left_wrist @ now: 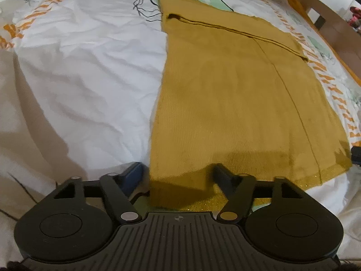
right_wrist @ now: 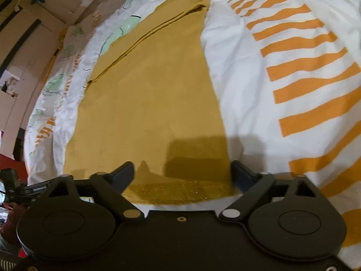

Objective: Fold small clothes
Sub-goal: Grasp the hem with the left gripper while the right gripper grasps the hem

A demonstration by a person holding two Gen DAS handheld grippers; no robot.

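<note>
Both claws spread wide at the near hem: left gripper straddling one corner, right gripper the other, probably poised to pinch and lift. Beyond, mustard-yellow knitted garment lying flat on white orange-striped bedding, far end already doubled over.

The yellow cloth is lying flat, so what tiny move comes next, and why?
Probably close both on the near hem. The yellow cloth lies flat on the bedsheet, and the left hand-held gripper and right hand-held gripper are open astride that edge.

Garment flat on bedsheet
</note>
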